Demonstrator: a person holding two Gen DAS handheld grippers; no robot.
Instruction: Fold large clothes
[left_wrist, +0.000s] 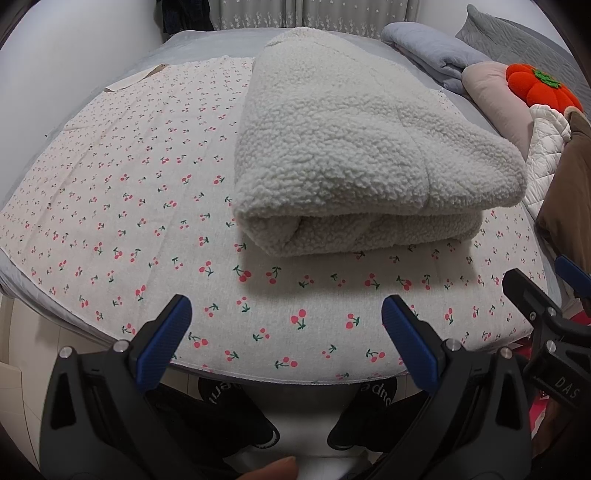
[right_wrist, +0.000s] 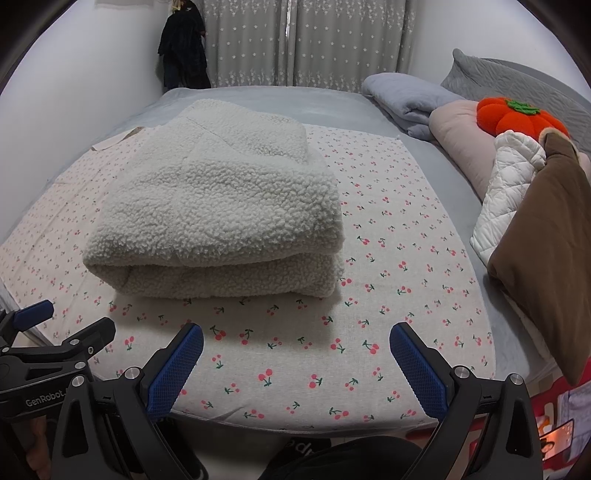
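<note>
A cream fleece garment lies folded into a thick bundle on a cherry-print cloth spread over the bed; it also shows in the right wrist view. My left gripper is open and empty, held back above the bed's near edge, short of the bundle. My right gripper is open and empty, also over the near edge of the cherry-print cloth. The right gripper shows at the right edge of the left wrist view, and the left gripper at the left edge of the right wrist view.
On the right of the bed lie a brown garment, a white quilted jacket, a pink cushion, an orange pumpkin plush and a grey-blue folded blanket. Grey curtains hang behind. My feet stand at the bed's edge.
</note>
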